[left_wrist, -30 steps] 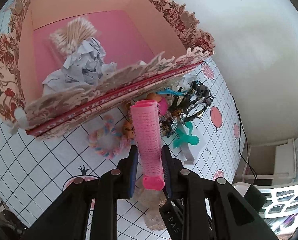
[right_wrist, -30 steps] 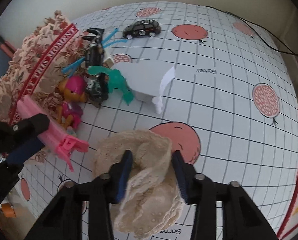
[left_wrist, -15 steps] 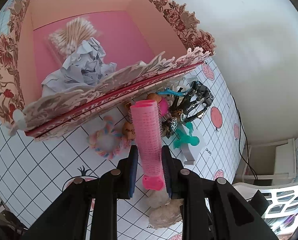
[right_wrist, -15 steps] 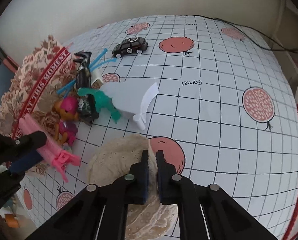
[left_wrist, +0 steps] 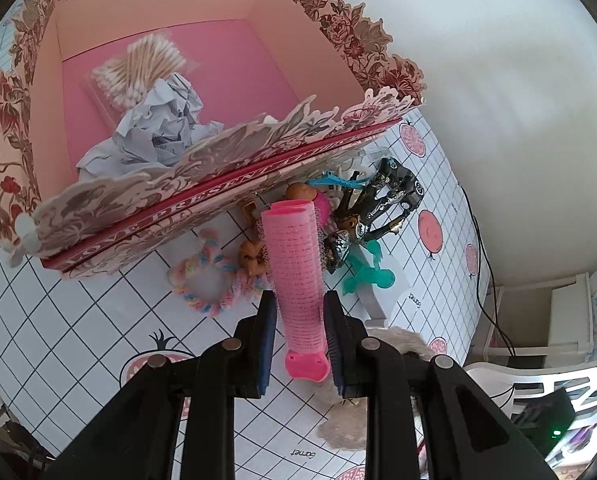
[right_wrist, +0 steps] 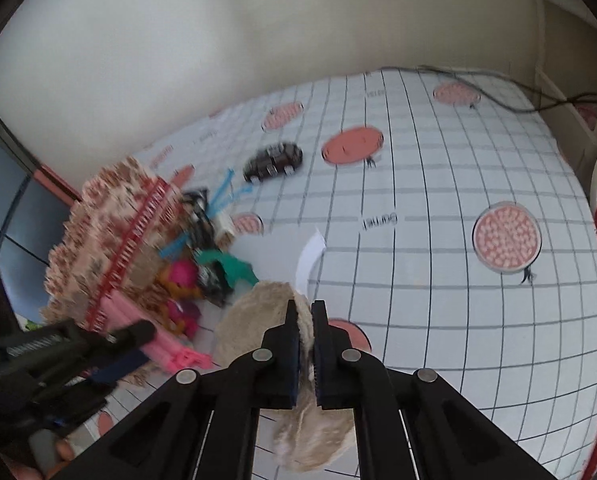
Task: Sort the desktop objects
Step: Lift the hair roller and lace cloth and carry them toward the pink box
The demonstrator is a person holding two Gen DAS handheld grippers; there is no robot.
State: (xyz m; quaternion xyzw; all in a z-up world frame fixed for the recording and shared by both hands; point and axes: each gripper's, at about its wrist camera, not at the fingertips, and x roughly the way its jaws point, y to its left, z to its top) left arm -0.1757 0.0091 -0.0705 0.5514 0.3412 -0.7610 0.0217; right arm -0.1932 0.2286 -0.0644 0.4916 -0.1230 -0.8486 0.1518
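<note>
Left gripper [left_wrist: 300, 314] clamped on pink hair roller [left_wrist: 296, 272], mid-frame below floral box [left_wrist: 226, 184]. Right gripper [right_wrist: 303, 312] pinched tight on cream lace cloth [right_wrist: 254, 312], lower centre.

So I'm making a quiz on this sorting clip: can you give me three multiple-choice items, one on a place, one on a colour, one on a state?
1. Where are the cotton swabs?
A. inside the floral box
B. on the mat
C. in a gripper

2. What colour is the hair roller?
A. teal
B. pink
C. black

3. What is the right gripper doing?
A. standing wide open
B. pinching the cream lace cloth
C. gripping the toy car

Answers:
1 A, they lie on the box's pink floor beside crumpled paper.
2 B, it shows pink between the left gripper fingers.
3 B, lace sits between its nearly touching fingers.
</note>
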